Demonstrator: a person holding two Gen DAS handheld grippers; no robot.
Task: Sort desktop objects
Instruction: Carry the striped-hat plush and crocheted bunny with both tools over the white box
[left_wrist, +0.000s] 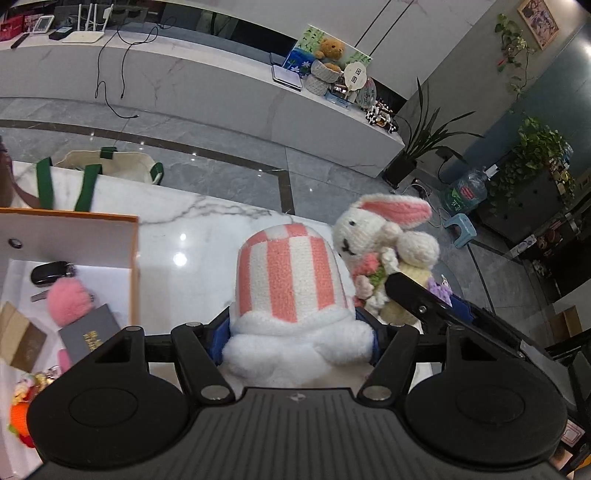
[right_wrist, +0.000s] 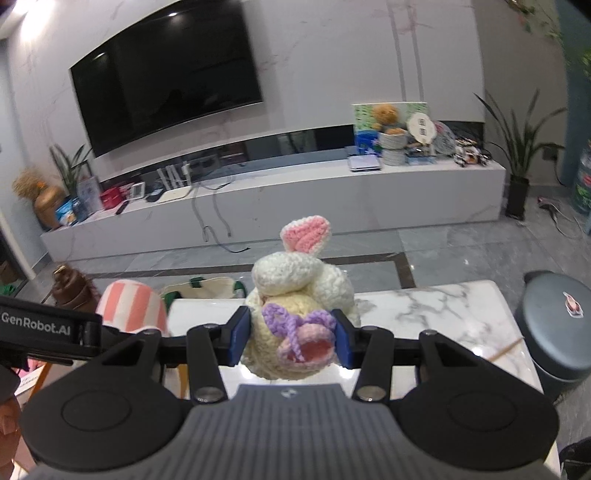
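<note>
I had both toys lifted clear of the marble tabletop (left_wrist: 207, 229), left gripper (left_wrist: 295, 332) fingers clamped on the striped plush (left_wrist: 291, 273), right gripper (right_wrist: 291, 341) fingers on the crochet rabbit (right_wrist: 295, 295); next, I judged, came carrying them to the orange-rimmed box (left_wrist: 135, 266).

rabbit's face (right_wrist: 295, 280) hidden, left tongs' pads buried

I see: far wall, marble, black TV (right_wrist: 166, 77) mounted left | long white low console (right_wrist: 280, 199) beneath | floor (left_wrist: 229, 177) grey glossy tile, dark inlay | potted plant (right_wrist: 517, 162) far right | near, white marble table (right_wrist: 436, 314)
</note>
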